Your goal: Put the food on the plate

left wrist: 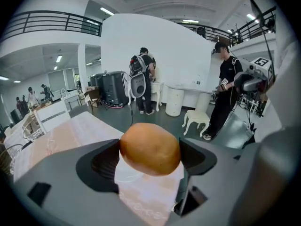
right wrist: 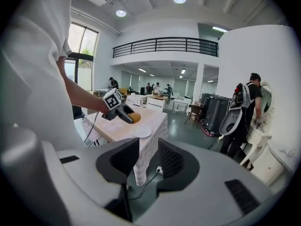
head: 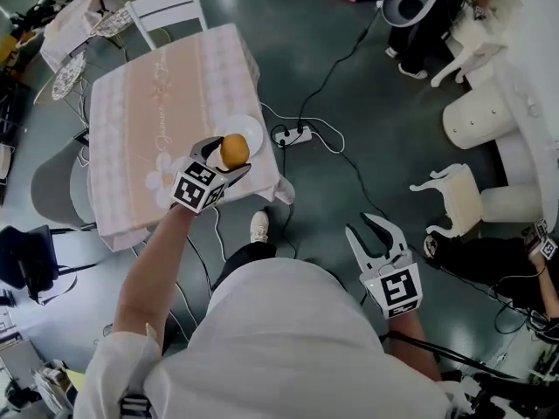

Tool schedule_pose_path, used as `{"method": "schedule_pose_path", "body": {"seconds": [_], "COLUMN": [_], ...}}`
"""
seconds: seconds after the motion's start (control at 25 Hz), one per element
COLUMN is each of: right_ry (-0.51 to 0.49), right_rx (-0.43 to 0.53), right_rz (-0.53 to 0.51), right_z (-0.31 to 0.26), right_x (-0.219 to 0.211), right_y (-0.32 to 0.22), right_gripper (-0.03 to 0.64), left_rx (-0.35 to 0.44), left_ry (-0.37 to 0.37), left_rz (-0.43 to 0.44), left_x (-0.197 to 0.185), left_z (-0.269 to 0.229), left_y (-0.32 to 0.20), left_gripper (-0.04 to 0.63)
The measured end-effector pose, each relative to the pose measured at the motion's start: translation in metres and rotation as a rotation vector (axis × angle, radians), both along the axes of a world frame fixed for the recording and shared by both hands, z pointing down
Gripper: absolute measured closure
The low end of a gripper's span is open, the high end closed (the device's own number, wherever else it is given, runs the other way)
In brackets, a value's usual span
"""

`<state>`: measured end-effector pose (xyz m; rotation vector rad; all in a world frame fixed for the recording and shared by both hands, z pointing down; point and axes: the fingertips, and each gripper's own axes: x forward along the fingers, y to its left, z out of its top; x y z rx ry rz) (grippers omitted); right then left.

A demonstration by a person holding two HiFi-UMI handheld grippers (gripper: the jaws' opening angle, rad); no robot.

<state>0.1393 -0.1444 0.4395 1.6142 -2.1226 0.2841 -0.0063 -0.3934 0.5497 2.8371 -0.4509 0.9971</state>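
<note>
The left gripper (head: 227, 158) is held out at the centre-left of the head view, at the end of a bare left forearm (head: 150, 269) that is stretched up from the lower left. Its jaws are closed on a round orange food item (head: 234, 149). The right gripper (head: 370, 234) is held low at the lower right, pointed up the frame, its jaws spread apart with nothing gripped between them.

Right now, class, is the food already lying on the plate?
No, the food is clamped in the left gripper, raised clear of the plate.
</note>
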Motion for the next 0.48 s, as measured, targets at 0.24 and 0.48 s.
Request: {"method": "schedule_pose_path", "body": {"seconds": [0.24,0.48], "right_ry": [0.000,0.003], "right_rx": [-0.041,-0.083], "right_rz": [0.080,0.151], "right_z": [0.000,0.007], "right_x": [-0.004,-0.012], "right_y": [-0.043,-0.061], "right_gripper": [0.488,0.488], "left_rx": [-0.002,0.003], "left_ry": [-0.119,-0.215], "left_rz": [0.095,0.176], "left_x": [0.013,0.017], "left_z": [0.052,0.099], "left_y": [-0.056,-0.078], "left_gripper": [0.181,0.181]}}
